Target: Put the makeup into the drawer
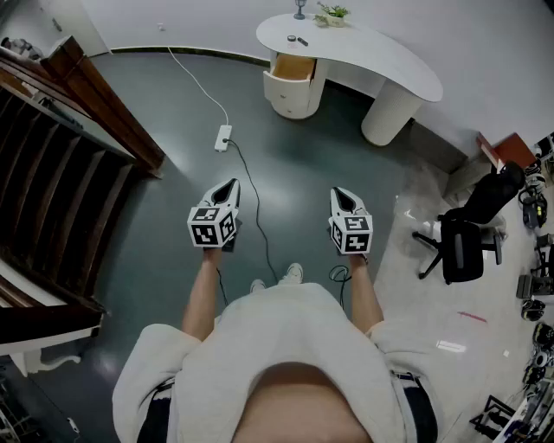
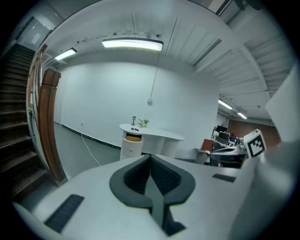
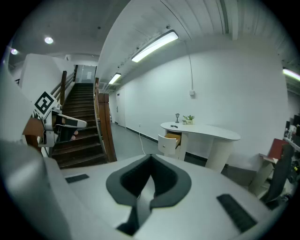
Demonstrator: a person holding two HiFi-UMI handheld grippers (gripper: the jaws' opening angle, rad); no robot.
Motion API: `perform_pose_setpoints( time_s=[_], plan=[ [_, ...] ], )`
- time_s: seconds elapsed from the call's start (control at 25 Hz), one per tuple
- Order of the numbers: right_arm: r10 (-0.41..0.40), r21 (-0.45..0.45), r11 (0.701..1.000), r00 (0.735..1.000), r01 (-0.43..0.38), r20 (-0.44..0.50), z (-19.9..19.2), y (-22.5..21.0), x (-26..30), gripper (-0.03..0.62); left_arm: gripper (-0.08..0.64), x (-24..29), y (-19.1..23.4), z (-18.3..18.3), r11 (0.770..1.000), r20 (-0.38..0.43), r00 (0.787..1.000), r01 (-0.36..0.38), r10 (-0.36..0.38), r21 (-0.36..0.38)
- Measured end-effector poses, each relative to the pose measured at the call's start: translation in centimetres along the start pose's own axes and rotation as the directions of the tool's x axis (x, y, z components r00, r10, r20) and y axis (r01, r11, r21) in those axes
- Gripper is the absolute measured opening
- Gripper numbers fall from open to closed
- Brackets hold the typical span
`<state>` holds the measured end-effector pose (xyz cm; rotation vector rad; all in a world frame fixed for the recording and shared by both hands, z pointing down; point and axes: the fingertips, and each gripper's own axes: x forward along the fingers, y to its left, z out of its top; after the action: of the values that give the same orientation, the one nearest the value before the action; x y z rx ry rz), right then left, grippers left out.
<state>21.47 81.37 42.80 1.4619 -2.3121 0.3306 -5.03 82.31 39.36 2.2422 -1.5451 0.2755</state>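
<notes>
The makeup point(image 1: 297, 40) is a couple of small dark items lying on the white curved desk point(image 1: 381, 60) far across the room. Below them a drawer point(image 1: 293, 67) in the desk's left pedestal stands pulled out. I hold my left gripper point(image 1: 227, 189) and right gripper point(image 1: 342, 197) side by side at waist height, both pointed at the desk and well short of it. Both are shut with nothing between the jaws. The left gripper view shows its closed gripper point(image 2: 150, 157) and the distant drawer point(image 2: 133, 138). The right gripper view shows its closed gripper point(image 3: 151, 157), the drawer point(image 3: 171, 139) and the makeup point(image 3: 174, 125).
A power strip point(image 1: 223, 138) with its cable lies on the dark floor between me and the desk. A wooden staircase point(image 1: 61, 164) fills the left side. A black office chair point(image 1: 467, 234) stands at the right. A small plant point(image 1: 331, 15) sits on the desk's far edge.
</notes>
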Motion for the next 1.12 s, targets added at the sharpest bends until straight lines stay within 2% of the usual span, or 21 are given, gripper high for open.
perform_pose_setpoints(
  time_s=[0.24,0.44,0.48,0.52,0.64,0.88,1.12],
  plan=[
    [0.005,0.008,1.000,1.000,-0.005,-0.001,-0.2,-0.3,0.4,-0.003,0.012,0.6,-0.1,-0.1,1.000,-0.002,1.000,0.001,-0.001,-0.004],
    [0.051,0.049,0.997,0.997,-0.054,0.059,0.3,-0.4,0.9,0.003,0.012,1.2,-0.3,0.0,1.000,-0.006,1.000,0.001,-0.001,-0.004],
    [0.073,0.057,0.995,0.995,-0.077,0.071,0.5,-0.3,1.1,0.175,0.012,1.3,-0.4,0.1,1.000,-0.007,1.000,-0.001,0.001,-0.004],
    [0.092,0.064,0.993,0.992,-0.098,0.085,0.7,-0.3,1.3,0.292,0.012,1.5,-0.4,0.2,1.000,-0.006,1.000,-0.004,0.004,-0.005],
    [0.112,0.060,0.991,0.988,-0.118,0.105,1.1,-0.7,1.8,0.298,0.012,2.1,-0.6,0.4,1.000,-0.004,1.000,-0.015,0.015,-0.010],
    [0.103,0.037,0.994,0.991,-0.107,0.082,0.5,-2.9,2.6,0.296,0.011,4.0,-1.8,0.4,0.999,-0.006,1.000,-0.028,0.028,-0.028],
    [0.127,0.018,0.992,0.990,-0.128,0.067,0.3,-5.5,3.2,0.290,0.011,5.8,-3.6,0.4,0.998,-0.006,0.999,-0.053,0.053,-0.045]
  ],
)
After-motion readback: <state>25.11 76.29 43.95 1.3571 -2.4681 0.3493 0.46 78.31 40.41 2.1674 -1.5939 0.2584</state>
